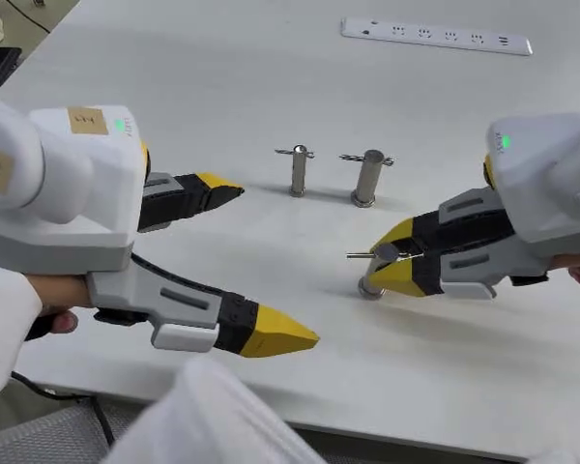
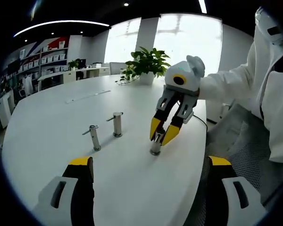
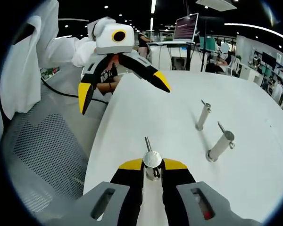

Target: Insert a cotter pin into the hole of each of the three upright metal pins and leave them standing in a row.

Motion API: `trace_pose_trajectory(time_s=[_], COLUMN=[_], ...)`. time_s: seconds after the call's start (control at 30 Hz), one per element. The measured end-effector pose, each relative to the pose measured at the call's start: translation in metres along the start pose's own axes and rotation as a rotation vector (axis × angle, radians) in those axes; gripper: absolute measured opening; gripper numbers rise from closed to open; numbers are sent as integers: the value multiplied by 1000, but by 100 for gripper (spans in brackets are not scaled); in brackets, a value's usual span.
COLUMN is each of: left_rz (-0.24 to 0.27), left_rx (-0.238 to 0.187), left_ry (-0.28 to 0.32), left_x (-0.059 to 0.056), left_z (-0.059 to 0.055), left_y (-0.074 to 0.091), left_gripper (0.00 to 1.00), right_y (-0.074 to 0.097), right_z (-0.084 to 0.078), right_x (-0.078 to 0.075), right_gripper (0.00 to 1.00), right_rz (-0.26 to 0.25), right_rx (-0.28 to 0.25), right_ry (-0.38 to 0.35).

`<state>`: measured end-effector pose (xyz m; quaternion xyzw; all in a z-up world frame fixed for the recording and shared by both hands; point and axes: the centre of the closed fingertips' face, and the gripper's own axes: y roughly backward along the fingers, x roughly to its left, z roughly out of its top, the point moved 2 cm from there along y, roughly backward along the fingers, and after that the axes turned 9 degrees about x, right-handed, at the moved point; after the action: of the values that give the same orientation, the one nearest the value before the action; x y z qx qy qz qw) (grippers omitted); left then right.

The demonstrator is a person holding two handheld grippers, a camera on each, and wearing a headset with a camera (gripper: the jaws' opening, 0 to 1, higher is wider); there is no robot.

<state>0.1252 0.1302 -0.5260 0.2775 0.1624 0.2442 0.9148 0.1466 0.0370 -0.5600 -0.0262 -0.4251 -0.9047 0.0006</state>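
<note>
Three short grey cylindrical steel pins stand on the white table, and the one in work is the nearest pin, at about 5 o'clock from the other two. A thin wire cotter pin crosses its top and sticks out toward 9 o'clock, so it seems to be through the hole, though I cannot tell how far it is seated.

The right gripper comes in from 3 o'clock with its yellow-tipped jaws closed on the top of that pin. In the right gripper view the pin's head sits squarely between the tips and the wire points straight ahead. I judge the low, level hold is there to steady the pin while the wire goes home. Whether the pads also pinch the wire's looped end is hidden.

At 11 o'clock stands the left rear pin, with the right rear pin just beside it. Each is upright with a cotter across its top, so two of the three look finished. The nearest pin stands out of their line and probably needs sliding back at 3 o'clock of them.

The left gripper hovers at 9 o'clock with its jaws spread wide and nothing in them, likely waiting to help. A white power strip lies far off at 12 o'clock.
</note>
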Motion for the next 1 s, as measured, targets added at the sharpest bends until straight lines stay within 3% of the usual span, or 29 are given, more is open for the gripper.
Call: trace_pose_trajectory(time_s=[0.1,0.33,0.5,1.0], left_rz=[4,6,2,21], left_rx=[-4,0,6,-9], left_ry=[1,0,1,31], left_x=[0,-1,0,9], left_z=[0,1,1,7], left_y=[1,0,1,7], left_gripper=[99,99,99,99], right_y=[0,3,19,55], right_z=[0,-2,-1,-28], right_x=[1,-6,-17,-96], right_gripper=[8,7,7,7], right_rz=[6,-39,-38,-176], right_rx=[-4,1,-23,-10], right_ry=[-23,-33,-58,-77])
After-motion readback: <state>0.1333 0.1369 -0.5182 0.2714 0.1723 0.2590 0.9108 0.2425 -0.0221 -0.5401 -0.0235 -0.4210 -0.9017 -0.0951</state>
